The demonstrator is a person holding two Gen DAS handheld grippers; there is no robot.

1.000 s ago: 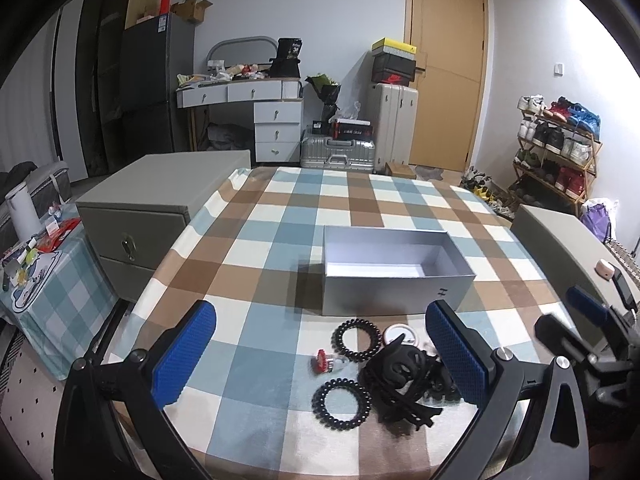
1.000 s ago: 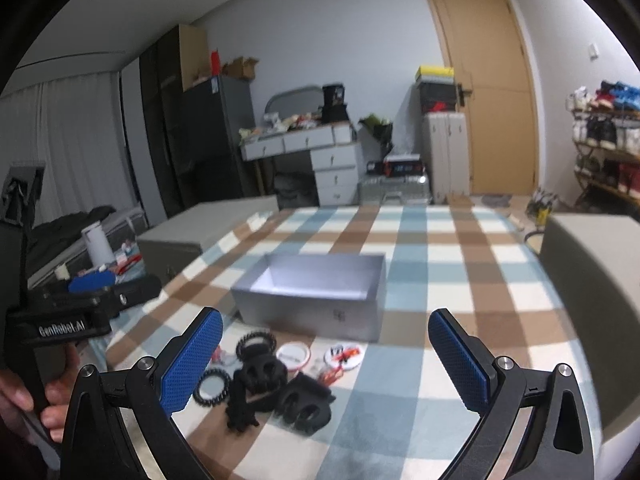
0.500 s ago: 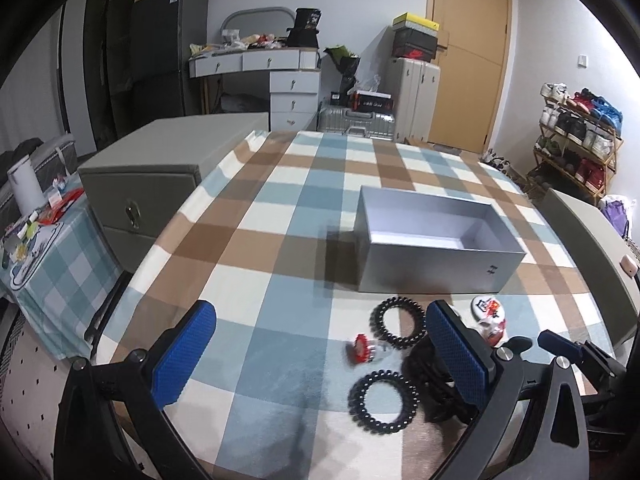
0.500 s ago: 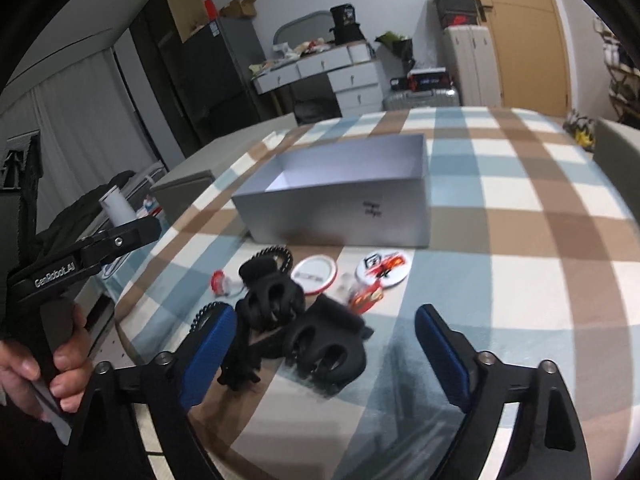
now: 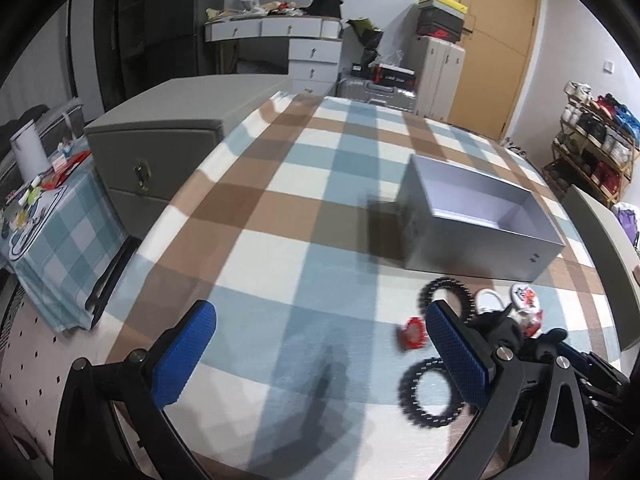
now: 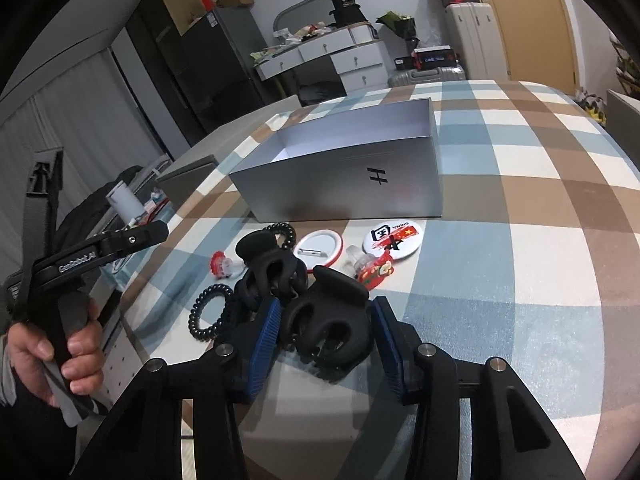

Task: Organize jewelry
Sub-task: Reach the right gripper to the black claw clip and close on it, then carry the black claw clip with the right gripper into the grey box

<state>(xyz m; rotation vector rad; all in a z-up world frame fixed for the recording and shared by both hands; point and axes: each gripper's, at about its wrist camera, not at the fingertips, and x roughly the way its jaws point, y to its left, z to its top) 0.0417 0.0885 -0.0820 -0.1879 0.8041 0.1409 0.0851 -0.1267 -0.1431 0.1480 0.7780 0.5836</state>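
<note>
Already the right gripper (image 6: pixel 326 330) straddles the near black claw clip (image 6: pixel 326 330), its blue pads closing on either side, so the clip can be lifted clear of the pile. Just beyond lie a second claw clip (image 6: pixel 268 268), coil hair ties (image 6: pixel 208 312) and badges (image 6: pixel 394 238), all near the open grey box (image 6: pixel 344 188) meant to take them. Left gripper (image 5: pixel 320 364) hangs wide apart, holding nothing, over the checked table (image 5: pixel 280 216).
</note>
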